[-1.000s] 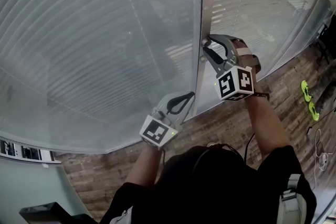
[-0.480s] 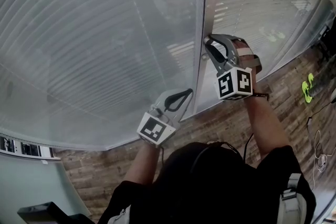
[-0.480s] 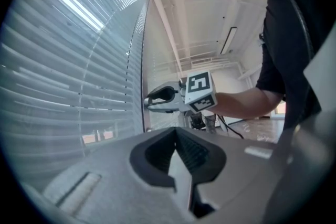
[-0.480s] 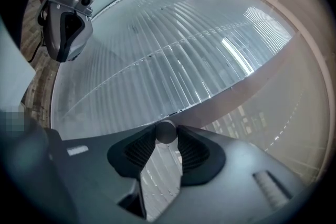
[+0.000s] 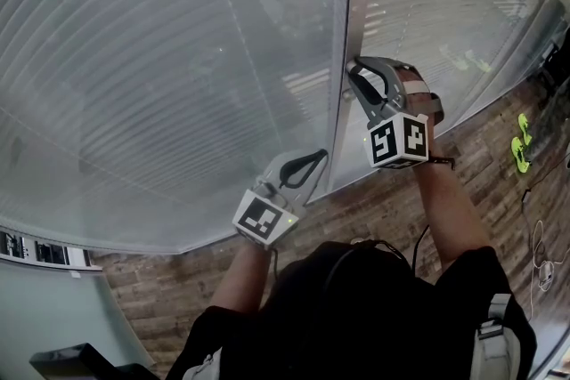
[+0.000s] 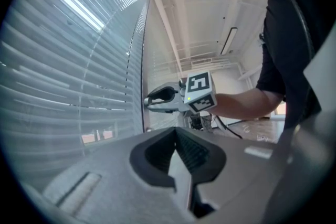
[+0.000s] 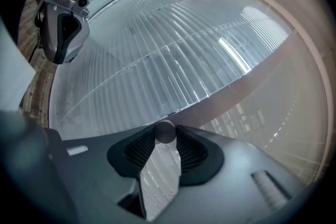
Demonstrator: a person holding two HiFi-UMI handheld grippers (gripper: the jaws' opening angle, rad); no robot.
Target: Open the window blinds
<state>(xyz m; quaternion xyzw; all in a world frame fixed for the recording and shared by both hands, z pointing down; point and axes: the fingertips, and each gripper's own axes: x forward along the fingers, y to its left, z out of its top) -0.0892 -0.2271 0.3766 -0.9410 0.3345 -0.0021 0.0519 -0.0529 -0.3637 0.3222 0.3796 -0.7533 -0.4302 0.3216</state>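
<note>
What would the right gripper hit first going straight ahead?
The right gripper already has it: the round grey knob its fingers have just closed on. Beyond, probably the blinds.

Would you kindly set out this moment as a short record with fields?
Blinds: lowered over the panes on both sides of the window post
Right gripper: at the post; jaws have just been closing, pads now on a round grey rod
Left gripper: shut, nothing between its jaws, lower than the right
Stage: blinds not yet opened

Left tool [image 6: 176, 132] jaws together, nothing between; blinds [image 6: 73, 76] alongside, left.
</note>
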